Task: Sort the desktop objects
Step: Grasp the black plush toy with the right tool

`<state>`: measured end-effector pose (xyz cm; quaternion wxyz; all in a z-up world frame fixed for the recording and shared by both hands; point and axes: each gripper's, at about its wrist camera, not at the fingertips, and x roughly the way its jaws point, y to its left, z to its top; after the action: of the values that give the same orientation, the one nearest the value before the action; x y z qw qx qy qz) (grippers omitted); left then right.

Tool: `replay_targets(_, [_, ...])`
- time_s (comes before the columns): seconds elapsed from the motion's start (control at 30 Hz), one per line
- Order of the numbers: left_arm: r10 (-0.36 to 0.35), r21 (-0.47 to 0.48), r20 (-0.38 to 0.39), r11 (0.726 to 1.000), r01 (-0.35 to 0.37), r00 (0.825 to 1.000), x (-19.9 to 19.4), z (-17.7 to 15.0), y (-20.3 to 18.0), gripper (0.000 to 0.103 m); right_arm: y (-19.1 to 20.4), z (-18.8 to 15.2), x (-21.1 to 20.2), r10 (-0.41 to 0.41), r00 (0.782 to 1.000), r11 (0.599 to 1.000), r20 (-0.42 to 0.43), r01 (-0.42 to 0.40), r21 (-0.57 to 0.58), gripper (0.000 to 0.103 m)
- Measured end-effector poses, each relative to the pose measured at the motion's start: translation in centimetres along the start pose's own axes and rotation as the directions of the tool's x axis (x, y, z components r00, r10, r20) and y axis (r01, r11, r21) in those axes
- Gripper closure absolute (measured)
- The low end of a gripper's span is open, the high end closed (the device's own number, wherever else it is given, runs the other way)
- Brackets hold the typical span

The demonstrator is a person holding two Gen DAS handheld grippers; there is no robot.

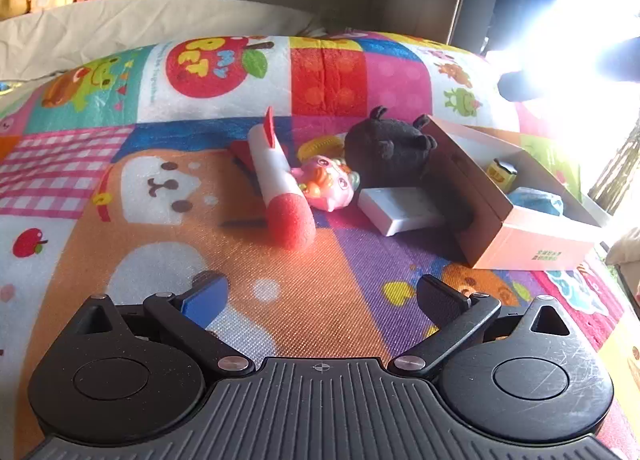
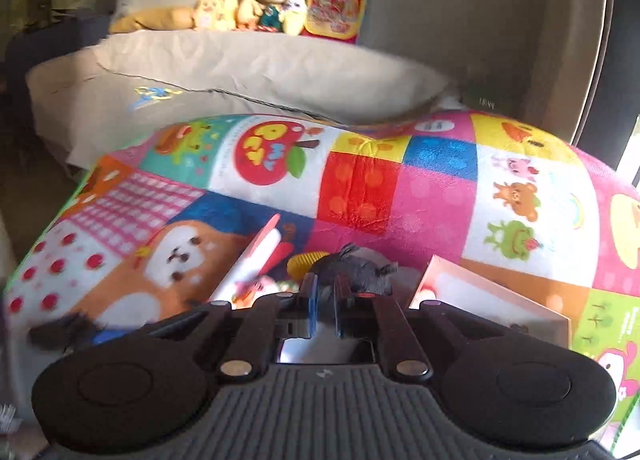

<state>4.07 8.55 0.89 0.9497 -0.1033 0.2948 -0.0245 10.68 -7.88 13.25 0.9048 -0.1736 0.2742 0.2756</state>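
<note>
A cluster of toys lies on a glossy patchwork play mat (image 1: 328, 68) printed with cartoon animals and bright squares. Nearest the left camera is a foam toy rocket with a white tube body, red rounded nose and red fins (image 1: 276, 176), lying on its side with the nose toward the camera. Just beside it on the right is a small pink plastic character toy with orange and green details (image 1: 328, 180), and behind that a yellow ribbed disc-shaped piece (image 1: 320, 146), partly hidden. A dark brown plush animal with small ears (image 1: 388, 148) sits against the outer wall of an open cardboard box with pale pink sides and a brown flap (image 1: 532, 238); a flat white rectangular case (image 1: 396, 208) lies in front of the plush, close to the box wall. Inside the box are a small yellow jar with a dark lid (image 1: 502, 174) and a crumpled blue item (image 1: 536, 200). The box's near face bears small green lettering too tiny to read. On the mat, a red apple print carries the letters "PET" in yellow with smaller blue letters beside them. The left gripper (image 1: 320, 296) hovers over the mat in front of the toys with its jaws spread wide and nothing between them. The right gripper (image 2: 324, 300) has its blue-padded jaws drawn together, pointing at the dark plush; whether the pads pinch it cannot be told. Plush dolls (image 2: 248, 4) line a beige cushioned ledge beyond.
</note>
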Motion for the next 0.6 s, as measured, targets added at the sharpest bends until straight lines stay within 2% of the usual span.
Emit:
replay_targets(0.03, [0.010,0.003,0.002,1.000,-0.010,1.000,0.0,0.0,-0.1,0.000,0.1,-0.1,0.1,-0.015,1.000,1.000,-0.003,0.015,-0.010,0.088])
replay_targets(0.07, [0.020,0.006,0.006,1.000,-0.020,1.000,-0.1,-0.1,-0.2,0.000,0.0,-0.1,0.4,-0.023,1.000,1.000,-0.006,0.023,-0.009,0.072])
replay_targets(0.1, [0.031,0.012,0.011,0.999,-0.031,0.999,-0.2,-0.1,-0.3,0.000,-0.1,0.0,0.9,-0.029,1.000,1.000,-0.007,0.029,0.003,0.046])
replay_targets(0.17, [0.038,0.034,0.018,0.999,-0.039,0.999,-0.4,-0.2,-0.7,0.000,-0.5,0.4,2.5,-0.036,0.999,0.999,-0.009,0.037,0.029,0.030])
replay_targets(0.27, [0.029,0.066,0.007,0.997,-0.029,1.000,-0.2,-0.2,-1.1,0.000,-0.7,1.6,7.1,-0.046,0.997,0.998,-0.069,0.049,0.038,0.030])
replay_targets(0.33, [0.022,0.053,0.001,0.998,-0.022,1.000,-0.1,-0.2,-0.9,0.000,-0.5,2.5,11.0,-0.058,0.991,0.998,-0.120,0.061,0.026,0.025])
replay_targets(0.37, [0.020,0.040,0.003,0.999,-0.020,1.000,-0.1,-0.2,-0.7,0.000,-0.4,2.8,12.9,-0.074,0.986,0.997,-0.147,0.077,0.011,0.017])
replay_targets(0.4, [0.019,0.027,0.005,0.999,-0.019,1.000,-0.2,-0.2,-0.5,0.000,-0.3,3.0,14.9,-0.092,0.980,0.996,-0.178,0.093,-0.004,0.014])
replay_targets(0.47, [0.020,0.002,0.006,1.000,-0.020,1.000,-0.2,-0.1,-0.1,0.000,0.1,3.0,18.4,-0.112,0.961,0.993,-0.252,0.102,-0.052,0.015])
replay_targets(0.53, [0.013,-0.015,0.003,1.000,-0.013,1.000,-0.1,-0.1,0.2,0.000,0.8,2.5,20.7,-0.171,0.938,0.983,-0.303,0.143,-0.113,0.018])
replay_targets(0.6, [0.001,-0.027,0.005,1.000,0.000,1.000,-0.1,-0.1,0.4,0.000,1.8,2.0,20.9,-0.199,0.937,0.972,-0.288,0.151,-0.180,0.024])
